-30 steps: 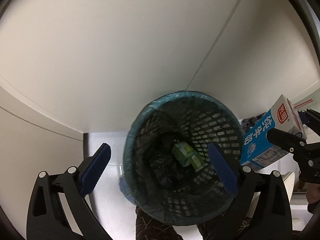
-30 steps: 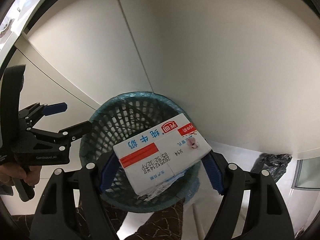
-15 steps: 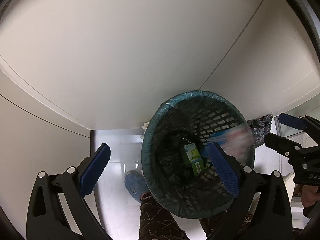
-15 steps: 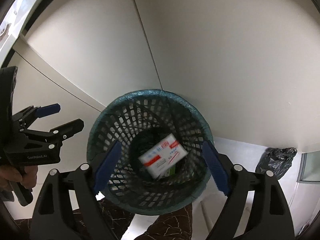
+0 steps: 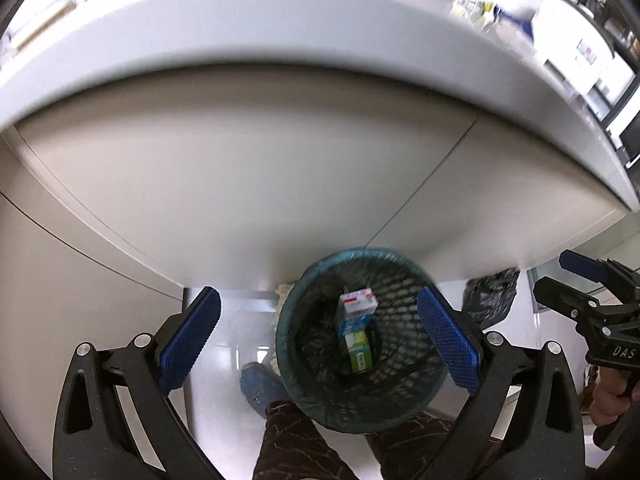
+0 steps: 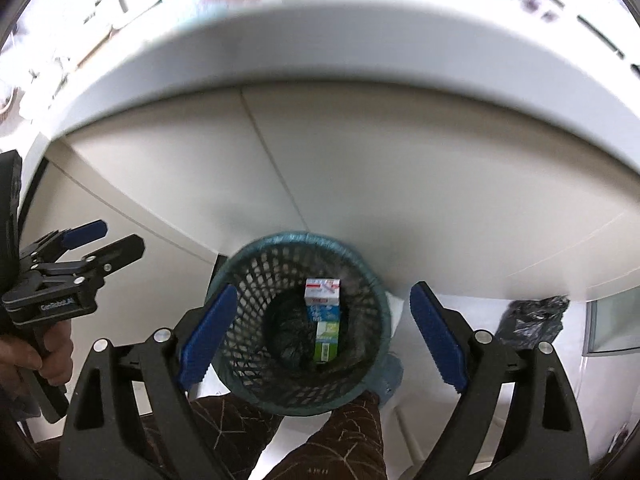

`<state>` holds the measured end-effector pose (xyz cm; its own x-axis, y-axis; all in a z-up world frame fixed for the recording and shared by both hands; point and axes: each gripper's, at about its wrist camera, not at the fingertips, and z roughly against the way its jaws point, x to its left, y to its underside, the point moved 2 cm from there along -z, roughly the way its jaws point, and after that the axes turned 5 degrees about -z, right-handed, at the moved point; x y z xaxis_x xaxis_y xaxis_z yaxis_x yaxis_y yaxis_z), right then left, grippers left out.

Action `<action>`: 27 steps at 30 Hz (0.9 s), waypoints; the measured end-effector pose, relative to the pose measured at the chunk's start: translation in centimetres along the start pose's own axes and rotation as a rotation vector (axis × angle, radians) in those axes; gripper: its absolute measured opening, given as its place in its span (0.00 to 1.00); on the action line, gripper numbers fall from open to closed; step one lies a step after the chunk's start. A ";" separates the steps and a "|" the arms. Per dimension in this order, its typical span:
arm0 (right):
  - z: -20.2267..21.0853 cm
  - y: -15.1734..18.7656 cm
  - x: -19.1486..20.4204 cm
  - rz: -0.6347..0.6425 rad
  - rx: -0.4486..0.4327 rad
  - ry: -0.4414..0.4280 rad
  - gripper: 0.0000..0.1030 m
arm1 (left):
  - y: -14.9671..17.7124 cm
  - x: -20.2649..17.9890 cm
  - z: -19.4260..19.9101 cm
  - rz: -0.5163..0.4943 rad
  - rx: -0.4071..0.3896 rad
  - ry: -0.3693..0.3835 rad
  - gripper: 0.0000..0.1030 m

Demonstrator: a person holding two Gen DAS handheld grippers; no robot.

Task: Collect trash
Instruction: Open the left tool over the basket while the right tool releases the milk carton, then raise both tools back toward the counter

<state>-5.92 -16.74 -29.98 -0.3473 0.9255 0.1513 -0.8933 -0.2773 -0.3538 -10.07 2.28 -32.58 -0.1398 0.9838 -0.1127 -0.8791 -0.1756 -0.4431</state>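
A: Blue-and-white milk carton (image 6: 322, 298) — where?
B: Inside the mesh bin (image 6: 256, 264), beside a green carton (image 6: 326, 340).
A: Claws?
B: Right gripper (image 6: 320, 340) opening, empty; left gripper (image 5: 318, 338) wide apart, empty.

- One mesh waste basket (image 5: 362, 408), lined with a dark bag, below and ahead of both grippers.
- Two cartons inside it: one white and blue milk carton (image 6: 322, 298), one green carton (image 6: 327, 342) just nearer the gripper.
- One black plastic bag (image 6: 534, 320) on the floor, to the right.
- One blue shoe (image 5: 260, 388), left of the basket.
- Two patterned trouser legs (image 6: 340, 448) below.
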 end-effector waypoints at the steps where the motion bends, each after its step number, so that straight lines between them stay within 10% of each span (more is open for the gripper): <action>1: 1.2 -0.5 -0.1 -0.010 -0.012 0.004 0.82 | -0.5 -0.2 1.0 -0.002 -0.013 -0.011 0.94; 27: 18.9 -11.7 -5.1 -0.187 -0.292 0.059 0.82 | -14.7 -2.2 16.3 0.015 -0.226 -0.114 0.94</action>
<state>0.91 -23.08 -9.14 -0.1601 0.9691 0.1876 -0.8176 -0.0237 -0.5754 -4.25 3.31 -11.35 -0.2140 0.9765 -0.0251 -0.7544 -0.1816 -0.6308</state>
